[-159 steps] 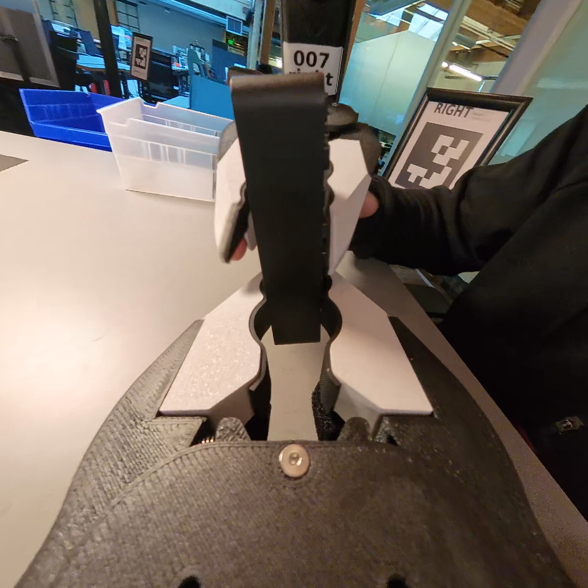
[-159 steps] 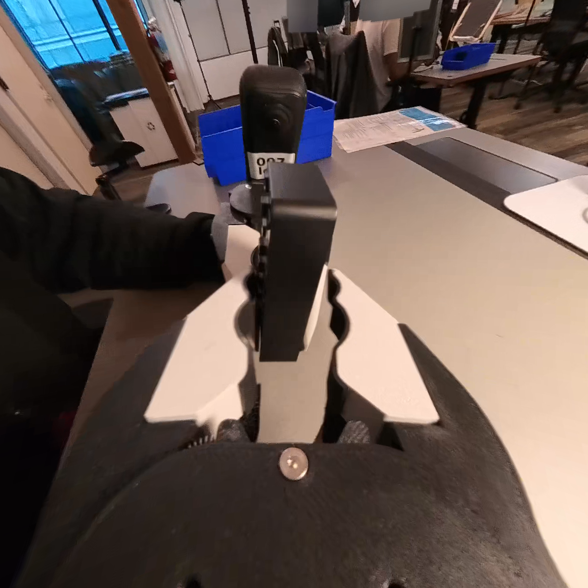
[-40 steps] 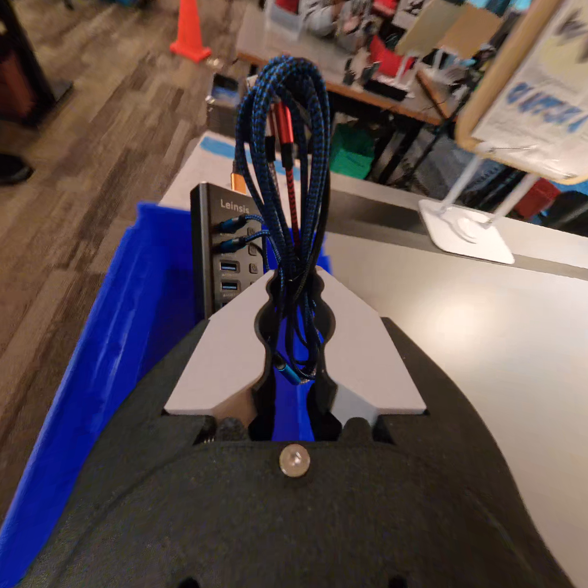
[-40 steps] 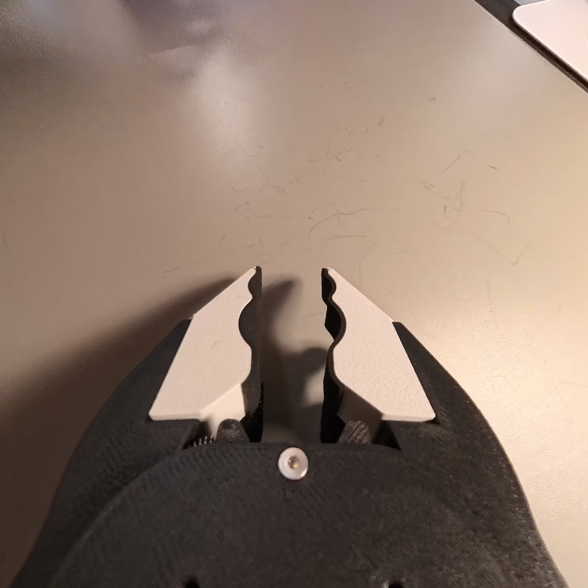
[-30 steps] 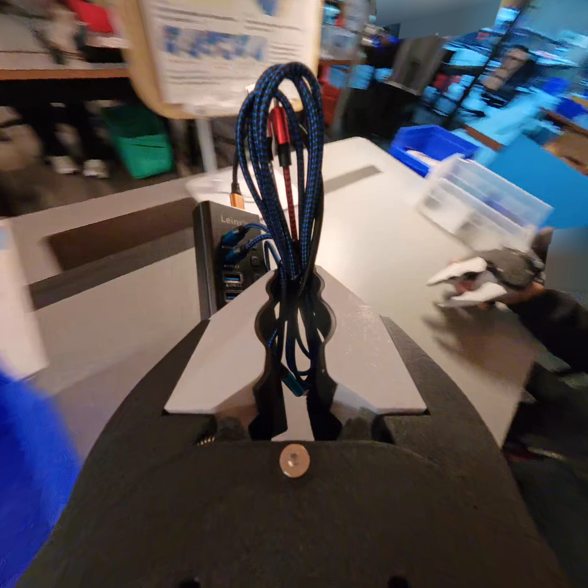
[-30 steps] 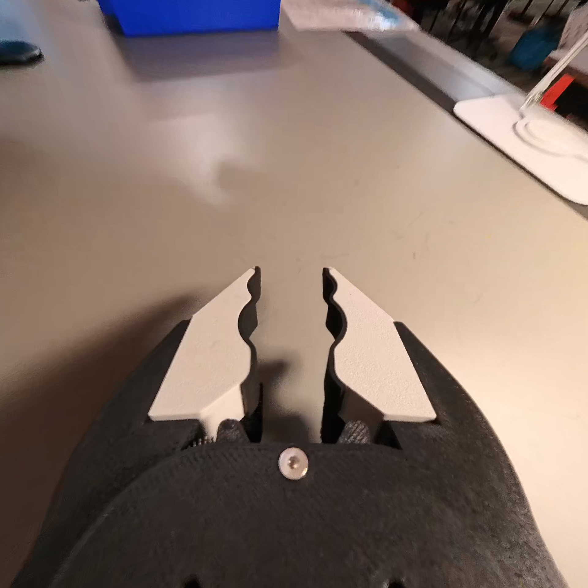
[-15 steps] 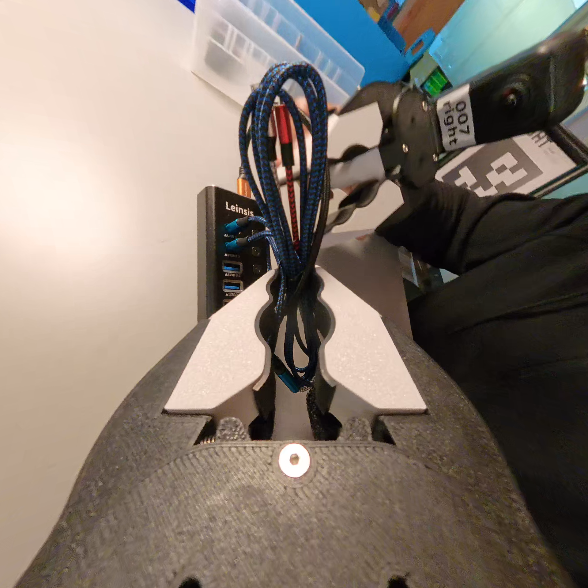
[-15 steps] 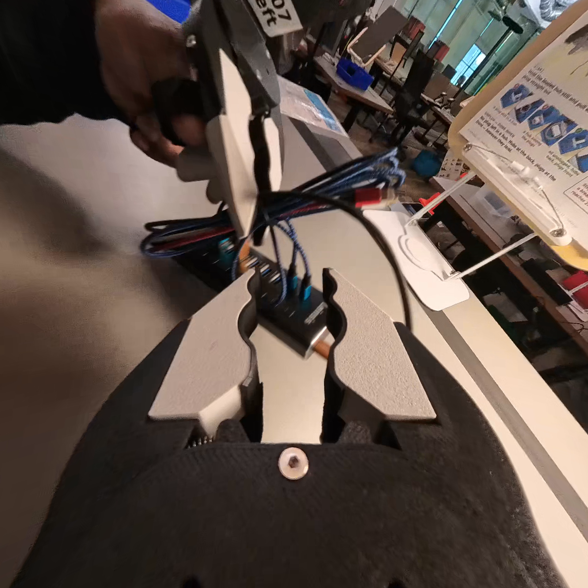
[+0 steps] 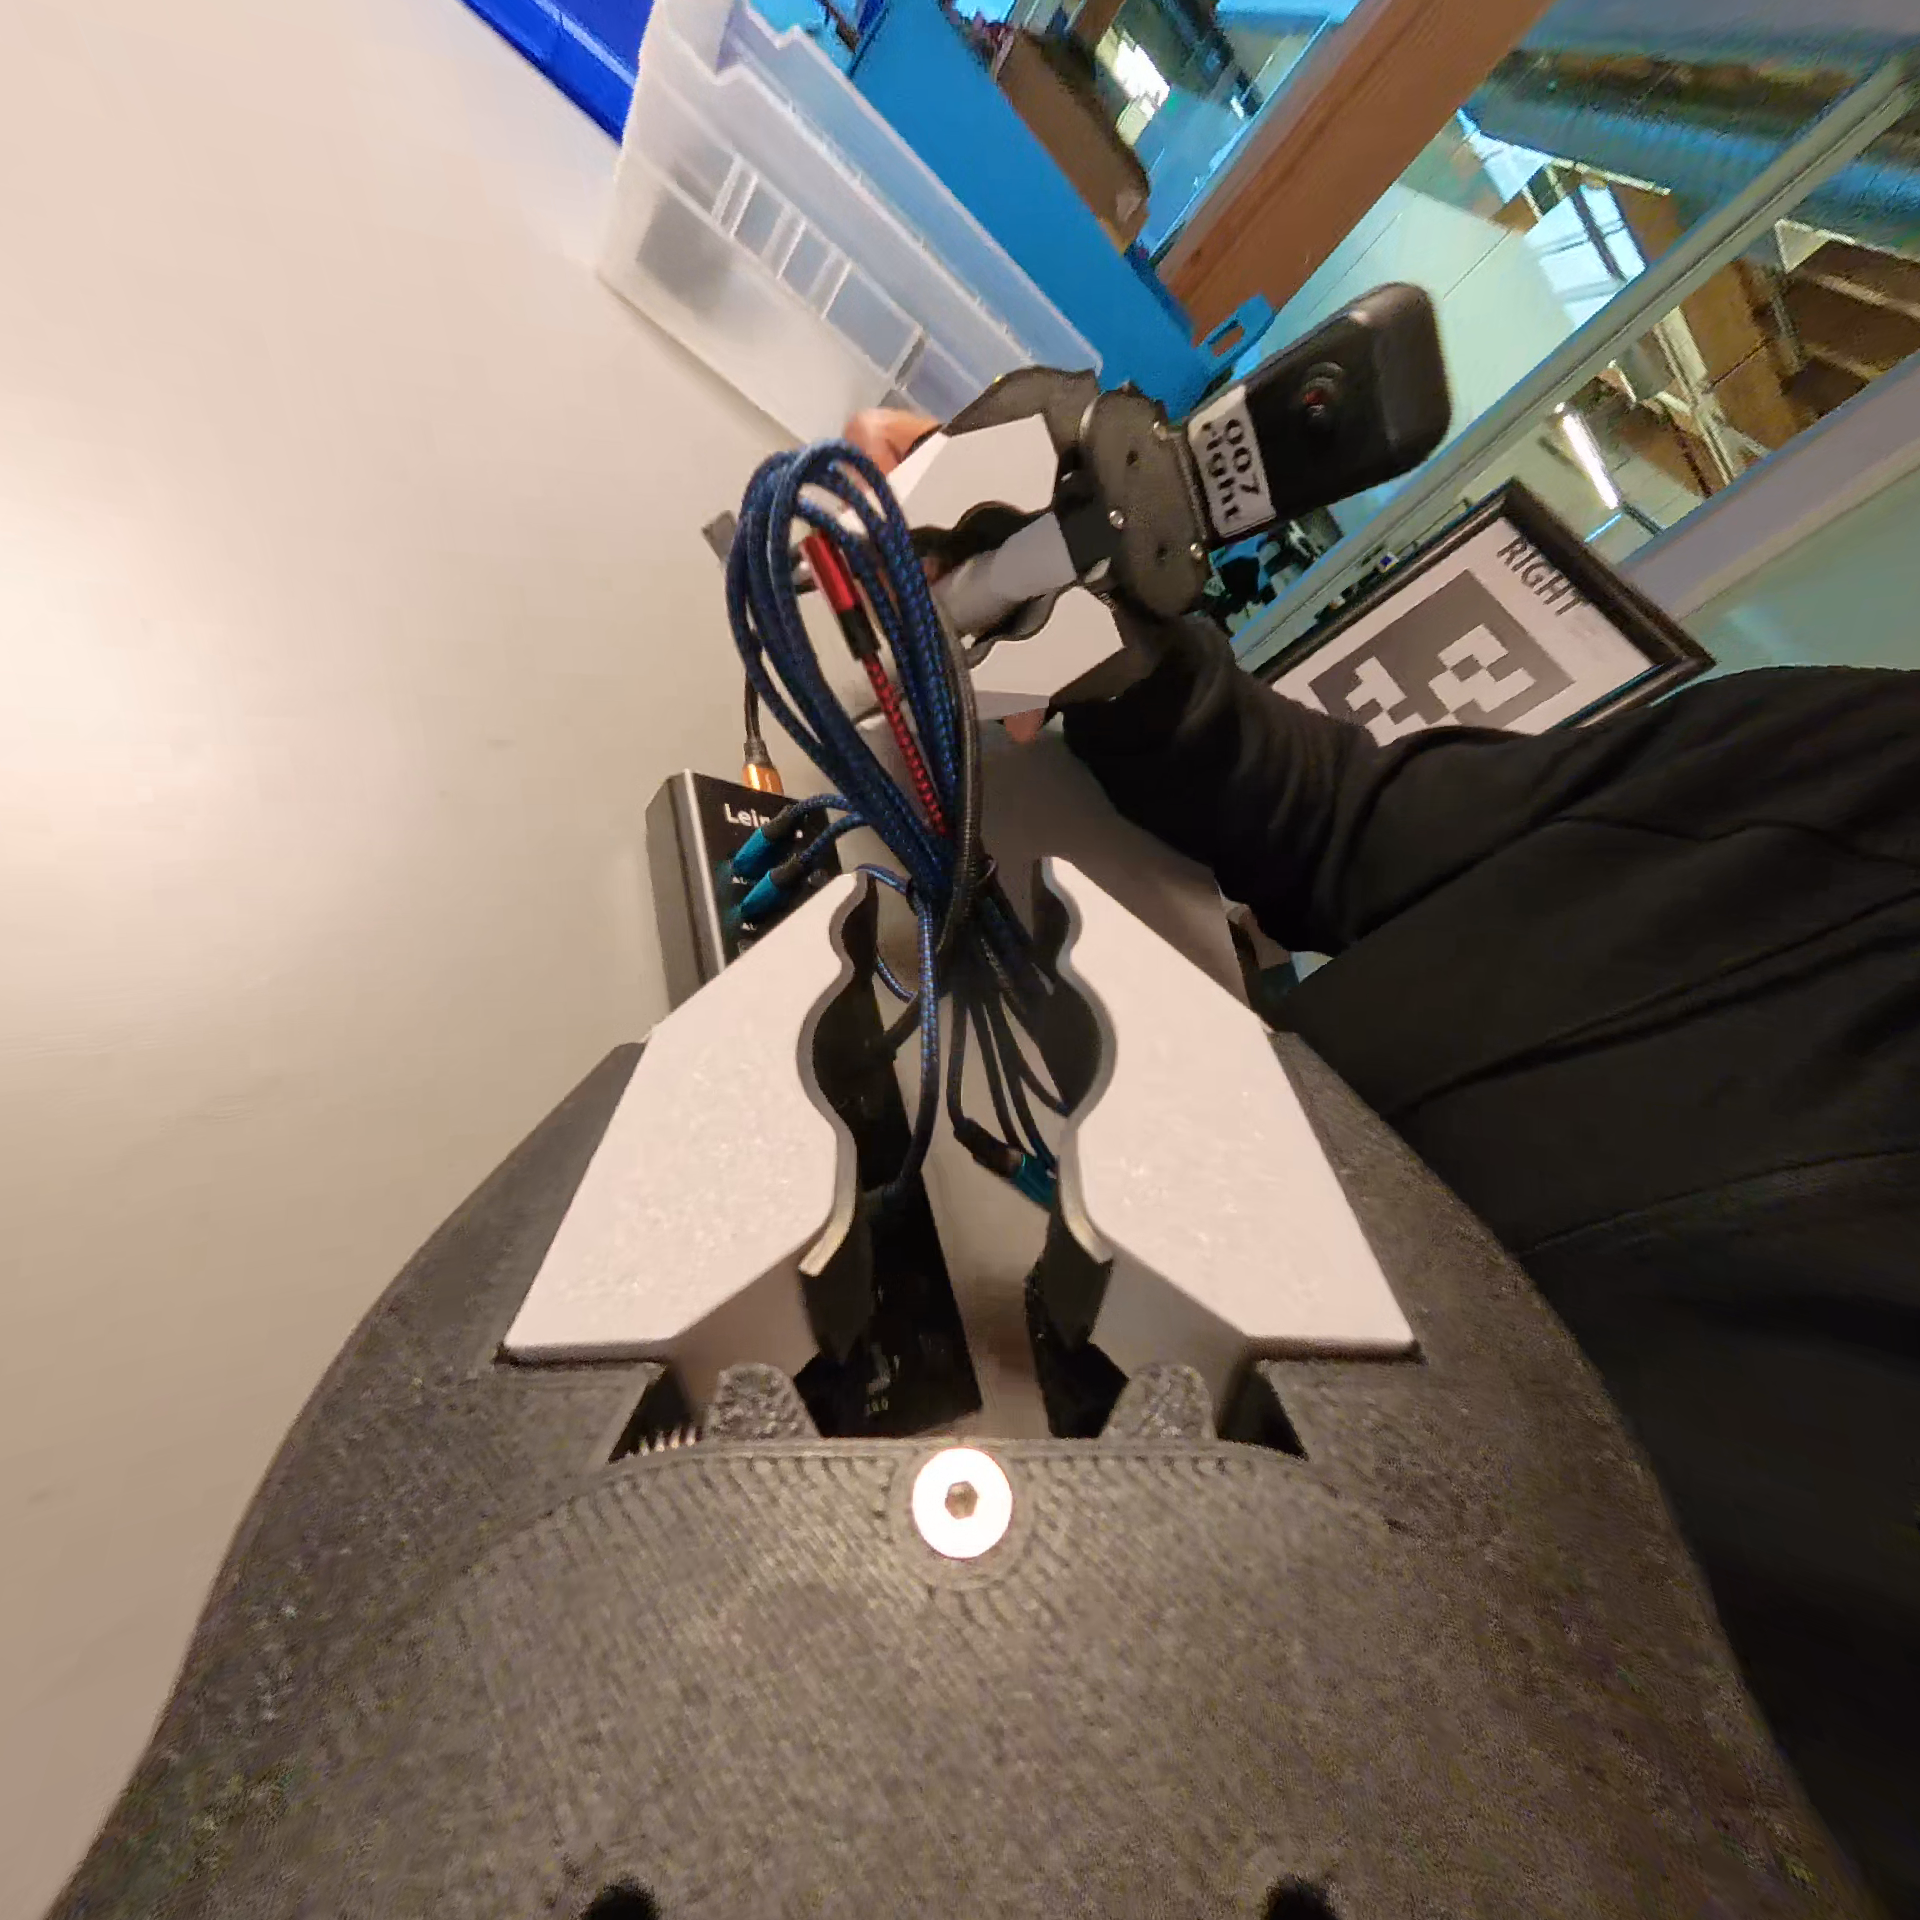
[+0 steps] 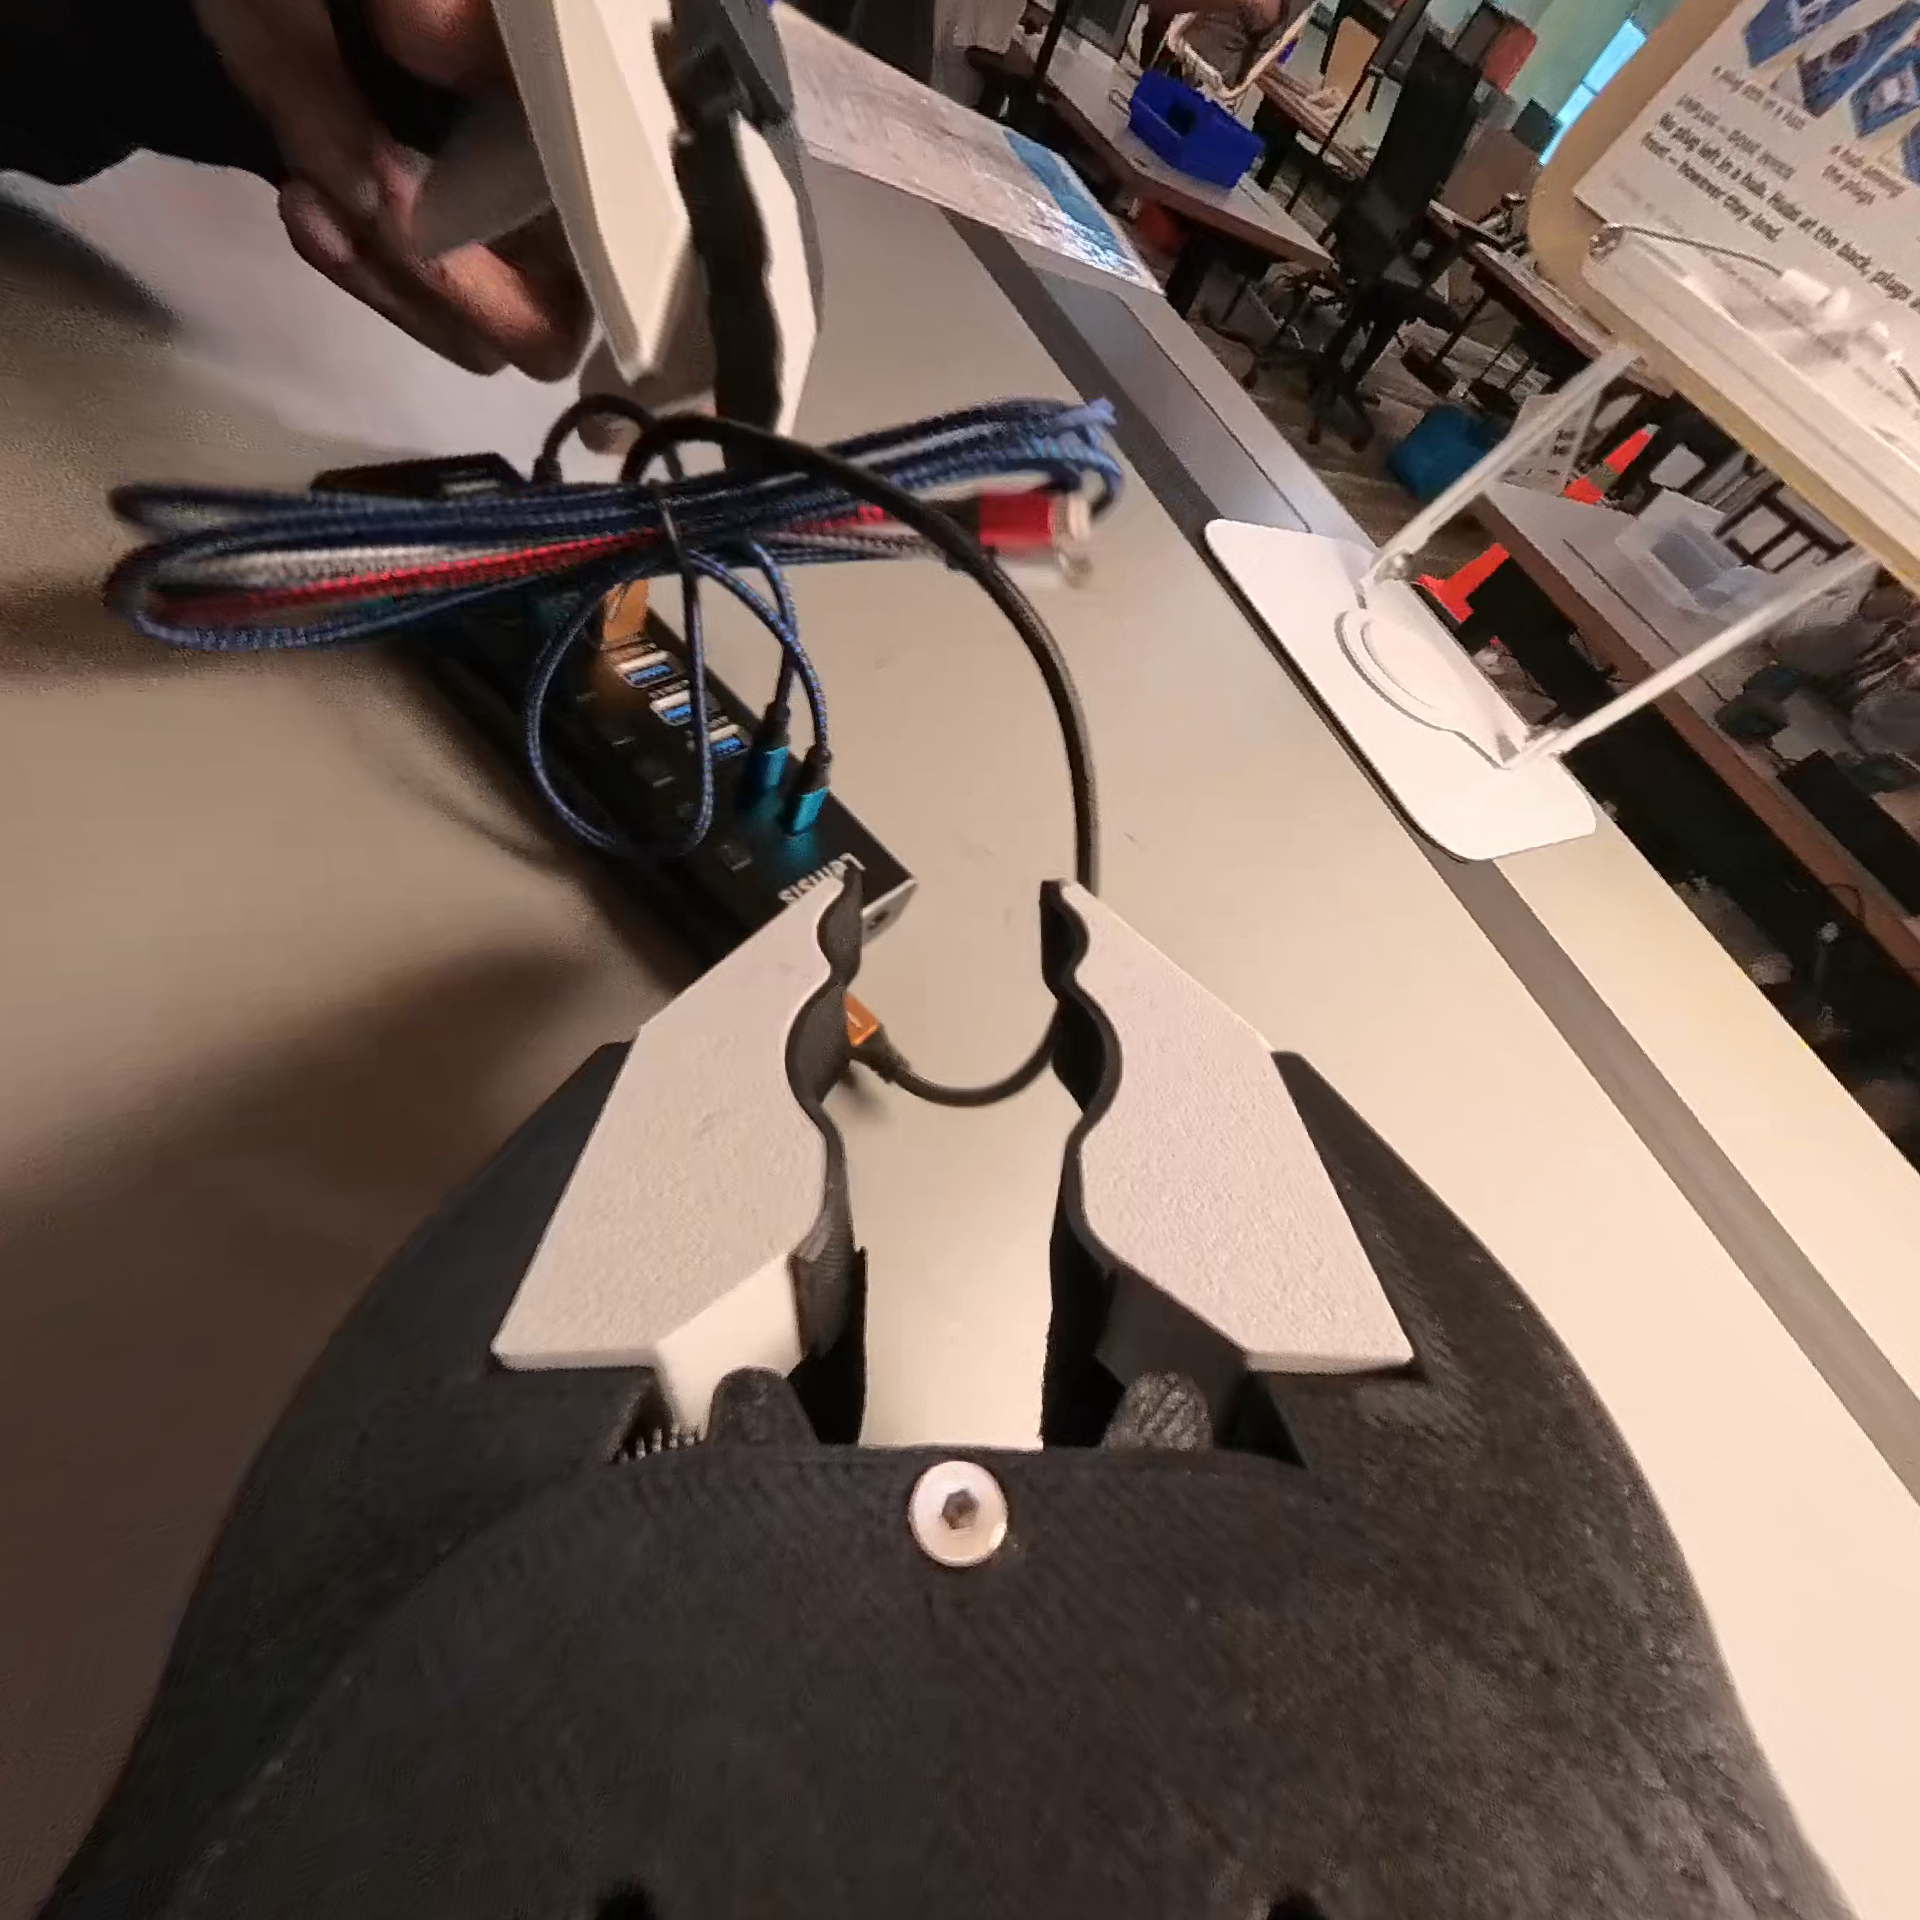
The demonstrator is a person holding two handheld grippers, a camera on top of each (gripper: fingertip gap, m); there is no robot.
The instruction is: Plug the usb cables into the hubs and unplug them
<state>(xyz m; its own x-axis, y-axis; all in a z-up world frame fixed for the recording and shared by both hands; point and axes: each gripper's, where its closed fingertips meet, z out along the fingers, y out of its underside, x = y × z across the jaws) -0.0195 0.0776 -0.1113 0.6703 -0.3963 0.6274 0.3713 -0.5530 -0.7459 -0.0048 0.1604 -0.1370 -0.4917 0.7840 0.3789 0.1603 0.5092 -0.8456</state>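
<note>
Across the pale tabletop (image 10: pixel 1299 935) lay the black hub (image 10: pixel 665 748), two cables plugged in, while the left gripper (image 9: pixel 951 894), jaws parted, loosely cradled the cable bundle (image 9: pixel 862 644) and the right gripper (image 10: pixel 951 904) gaped empty, risking a slipping, snagging bundle

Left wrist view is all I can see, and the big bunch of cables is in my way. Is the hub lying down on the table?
Observer: Yes. In the right wrist view the hub lies flat on the table, under the cable bundle.
Operator: Does it have any empty holes?
Observer: Yes, at least three blue ports are free, next to the two teal plugs.
Operator: Is the other gripper holding something?
Observer: No. The right gripper is open and empty; a black cable loops down past its tips.
</note>
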